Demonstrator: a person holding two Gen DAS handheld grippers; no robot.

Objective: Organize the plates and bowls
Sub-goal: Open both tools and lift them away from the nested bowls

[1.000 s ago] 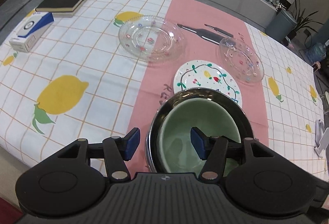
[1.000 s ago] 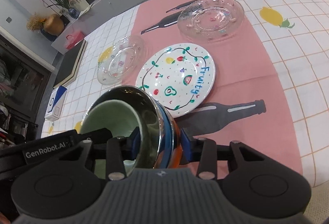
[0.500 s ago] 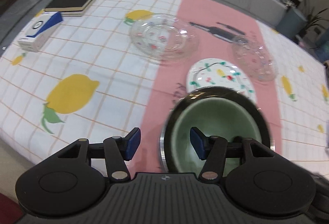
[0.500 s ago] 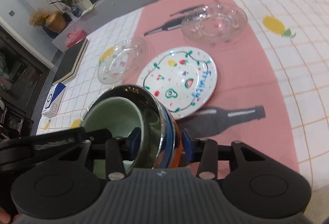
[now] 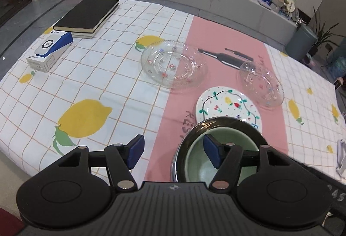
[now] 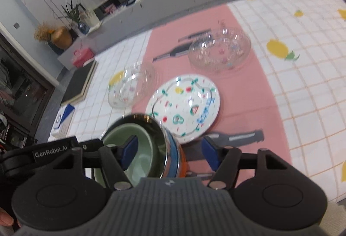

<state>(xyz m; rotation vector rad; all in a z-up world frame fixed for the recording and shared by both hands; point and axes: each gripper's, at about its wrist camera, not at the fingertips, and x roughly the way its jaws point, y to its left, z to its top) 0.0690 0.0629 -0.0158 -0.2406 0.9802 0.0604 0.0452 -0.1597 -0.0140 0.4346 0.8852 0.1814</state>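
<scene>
Lots of open cloth on the left half of the counter (image 5: 90,75) in the left wrist view, nothing in the way until the white box (image 5: 48,53) and black book (image 5: 86,14) up in the upper left. Centre's crowded: big glass dish (image 5: 174,66), small glass dish (image 5: 261,86) and painted plate (image 5: 228,107) sit close, only narrow pink strips between them. The bowl stack (image 5: 218,149) blocks the lower middle, touching the plate's near edge. Right wrist view: the whole right side of the cloth is free.
</scene>
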